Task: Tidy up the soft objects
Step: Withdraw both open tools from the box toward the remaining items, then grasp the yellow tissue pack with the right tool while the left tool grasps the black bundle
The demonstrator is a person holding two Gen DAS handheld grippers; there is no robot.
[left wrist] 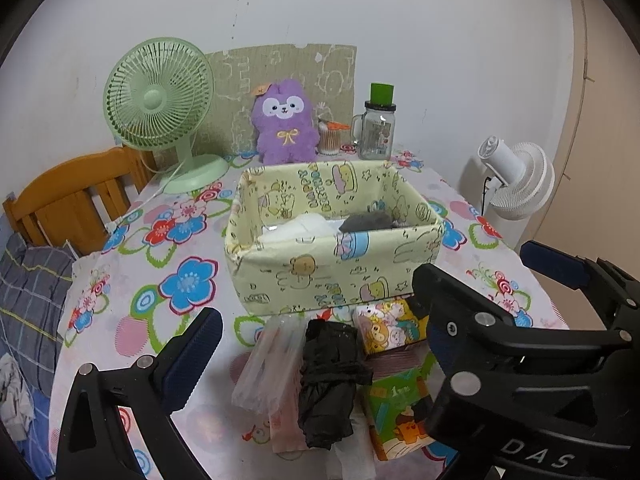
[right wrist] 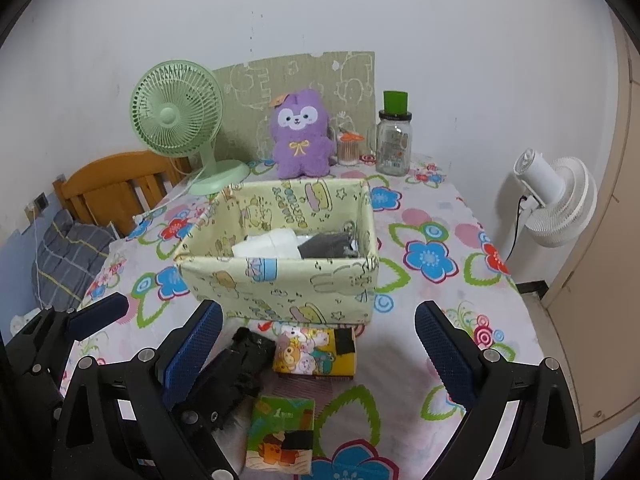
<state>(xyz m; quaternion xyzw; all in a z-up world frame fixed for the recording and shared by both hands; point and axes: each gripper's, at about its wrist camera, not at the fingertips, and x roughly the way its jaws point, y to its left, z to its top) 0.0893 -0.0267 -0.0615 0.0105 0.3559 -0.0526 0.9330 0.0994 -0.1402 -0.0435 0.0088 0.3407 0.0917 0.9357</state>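
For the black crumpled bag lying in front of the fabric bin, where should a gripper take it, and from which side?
Probably from above, across the middle of the black bag. It lies long, running toward the fabric bin, so jaws closing left-right span its narrow width. The open left gripper already straddles it.

From here I can't see most of what lies in the box (left wrist: 332, 268): its front wall hides all but the tops of a white bundle (left wrist: 304, 226) and a grey one (left wrist: 366, 222). In front of the box, the right claw (left wrist: 508, 280) covers part of the tissue packs (left wrist: 394, 330), and in the right wrist view the left claw's arm covers much of the black bag (right wrist: 250, 354). The clear bag (left wrist: 268, 368) beside it is too blurred for me to read. The jar's (right wrist: 394, 146) label behind the box is too small. The chair (left wrist: 68, 200) left of the box is half hidden by the tabletop (left wrist: 132, 292).
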